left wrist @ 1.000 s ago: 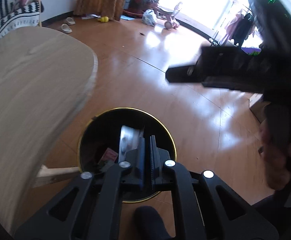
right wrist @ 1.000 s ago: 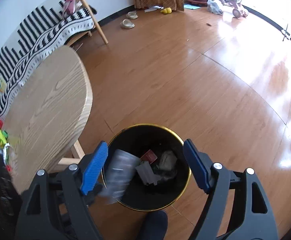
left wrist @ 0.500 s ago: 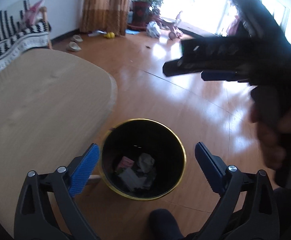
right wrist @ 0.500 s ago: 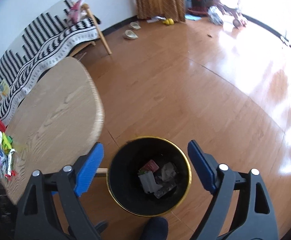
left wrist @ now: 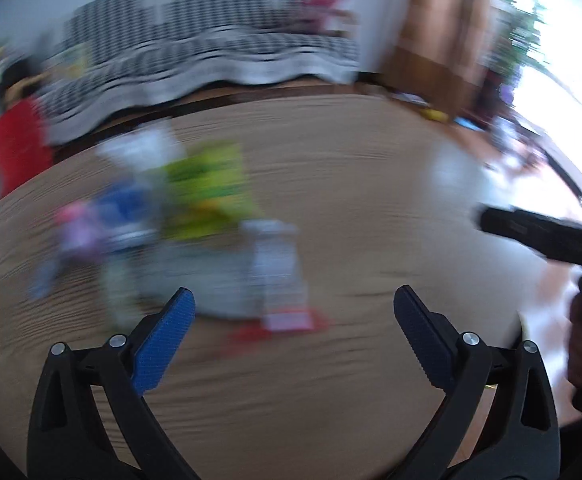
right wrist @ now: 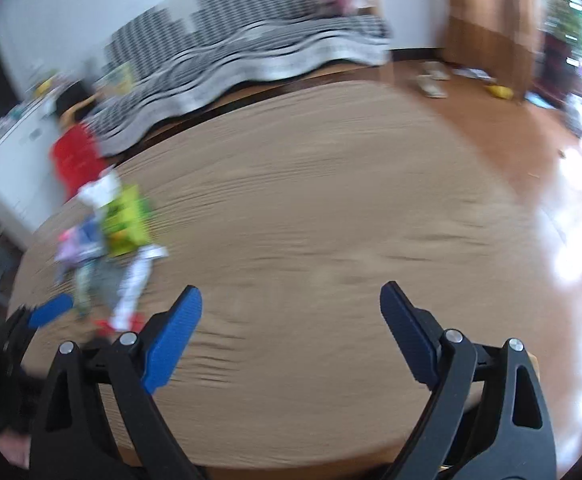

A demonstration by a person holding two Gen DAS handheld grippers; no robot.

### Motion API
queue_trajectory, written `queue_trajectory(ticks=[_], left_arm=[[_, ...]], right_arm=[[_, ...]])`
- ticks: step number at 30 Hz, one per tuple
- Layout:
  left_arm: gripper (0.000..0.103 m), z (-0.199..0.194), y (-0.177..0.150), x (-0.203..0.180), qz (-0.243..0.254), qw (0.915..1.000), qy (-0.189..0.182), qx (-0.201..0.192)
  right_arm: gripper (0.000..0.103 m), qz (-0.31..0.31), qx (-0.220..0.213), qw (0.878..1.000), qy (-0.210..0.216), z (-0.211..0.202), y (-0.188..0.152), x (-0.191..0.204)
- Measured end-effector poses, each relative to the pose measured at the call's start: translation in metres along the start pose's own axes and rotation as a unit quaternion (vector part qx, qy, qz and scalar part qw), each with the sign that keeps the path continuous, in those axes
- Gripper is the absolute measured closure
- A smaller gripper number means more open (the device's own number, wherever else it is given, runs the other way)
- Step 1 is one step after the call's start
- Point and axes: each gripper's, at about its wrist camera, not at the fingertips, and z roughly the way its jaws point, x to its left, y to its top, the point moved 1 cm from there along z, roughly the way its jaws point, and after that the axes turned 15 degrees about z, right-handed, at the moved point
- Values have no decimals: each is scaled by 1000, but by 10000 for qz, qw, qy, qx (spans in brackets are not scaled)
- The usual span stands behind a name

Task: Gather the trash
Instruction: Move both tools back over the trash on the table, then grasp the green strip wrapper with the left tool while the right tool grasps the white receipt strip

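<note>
Both tongs spread wide, empty: left gripper [left wrist: 294,307], right gripper [right wrist: 291,304]. Blurred pile of colourful wrappers [left wrist: 195,216] lies on light oval wooden table [left wrist: 371,200], 11 o'clock of left gripper. We approach slowly, straddle one wrapper, then pinch.

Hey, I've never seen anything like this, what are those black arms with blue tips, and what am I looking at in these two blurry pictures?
Those are two hand-held grabbers, each with a camera looking along its two fingers. One picture comes from the left gripper, the other from the right gripper. Both are open and hold nothing. Both look over a round wooden table; the blur comes from motion. On it lies a pile of trash: a yellow-green wrapper, plus white, blue, pink and red pieces too smeared to name. The left gripper is right in front of the pile; the right one sees it off to its left. Behind the table is a striped sofa.
</note>
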Motion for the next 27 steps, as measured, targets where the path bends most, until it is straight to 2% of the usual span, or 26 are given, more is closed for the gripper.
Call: queue_trajectory(ticks=[3, 6, 10, 13, 16, 17, 18, 19, 20, 21, 23, 24, 25, 27], left_arm=[[6, -2, -24, 67, -607, 9972, 402, 142], [6, 4, -34, 101, -811, 9951, 519, 239], [6, 21, -44, 120, -809, 9948, 435, 431], [6, 35, -43, 122, -745, 9948, 429, 543], [7, 42, -44, 117, -625, 9953, 455, 585], [7, 45, -43, 116, -615, 9953, 461, 587], [7, 47, -43, 115, -616, 9954, 454, 580], [10, 49, -42, 114, -612, 9955, 445, 574], [19, 49, -42, 113, -598, 9955, 452, 573], [26, 50, -42, 112, -585, 9953, 478, 598], [57, 53, -43, 112, -594, 9941, 488, 760], [63, 51, -42, 111, -581, 9939, 529, 777], [84, 49, -43, 108, -567, 9939, 515, 787], [86, 45, -43, 108, -634, 9938, 422, 810]], right_arm=[[16, -246, 318, 9989, 251, 30, -10, 50], [16, -363, 521, 9977, 251, 59, -17, 81], [19, -298, 814, 9960, 210, 94, -21, 103], [30, -316, 878, 9956, 48, 114, -21, 115], [46, -278, 975, 9948, 60, 123, -23, 121], [57, -292, 984, 9947, 78, 125, -24, 123], [73, -303, 1000, 9945, 82, 127, -23, 125], [79, -267, 1022, 9943, 172, 126, -22, 124], [84, -238, 998, 9945, 231, 122, -21, 122], [84, -249, 956, 9947, 267, 117, -20, 119], [85, -296, 819, 9955, 375, 105, -17, 117], [85, -305, 771, 9956, 438, 100, -15, 117], [85, -326, 703, 9957, 501, 93, -14, 118], [85, -349, 597, 9960, 567, 83, -12, 117]])
